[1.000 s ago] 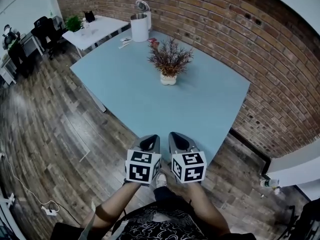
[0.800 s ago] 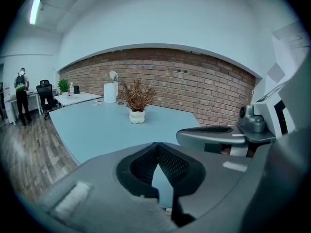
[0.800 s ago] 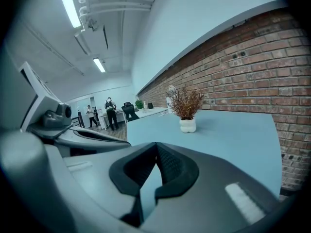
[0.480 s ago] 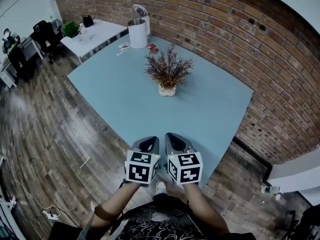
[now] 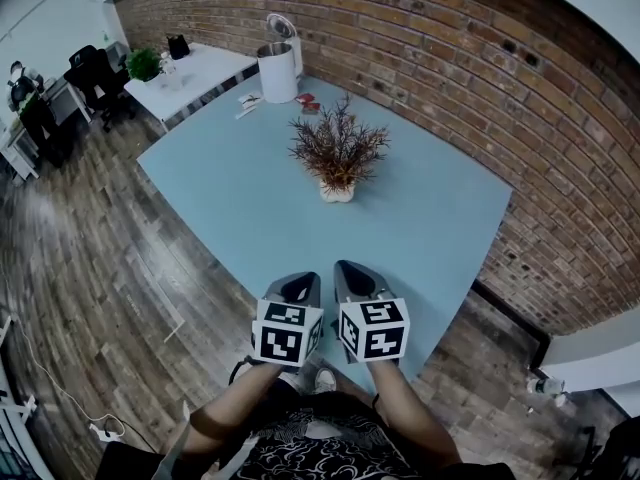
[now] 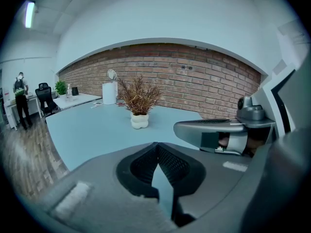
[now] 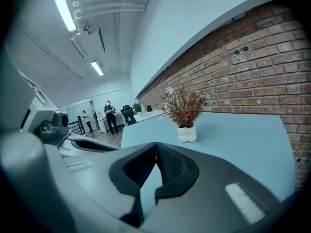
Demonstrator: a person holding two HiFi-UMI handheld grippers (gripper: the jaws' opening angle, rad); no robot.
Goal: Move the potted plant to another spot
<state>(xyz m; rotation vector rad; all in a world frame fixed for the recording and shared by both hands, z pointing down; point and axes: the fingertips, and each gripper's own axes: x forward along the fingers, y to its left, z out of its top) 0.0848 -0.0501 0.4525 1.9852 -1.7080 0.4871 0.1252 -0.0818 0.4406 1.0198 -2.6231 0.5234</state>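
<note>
You are holding the left gripper (image 5: 298,290) and right gripper (image 5: 352,280) side by side at the near edge of the pale blue table (image 5: 240,208), both jaws closed and empty. The reddish-brown dried plant in a white lumpy pot (image 5: 337,163) is standing mid-table, well apart from both.

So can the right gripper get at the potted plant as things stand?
Probably yes: only bare table lies between the right gripper and the potted plant. Its jaws are shut, though, and would need opening first.
</note>
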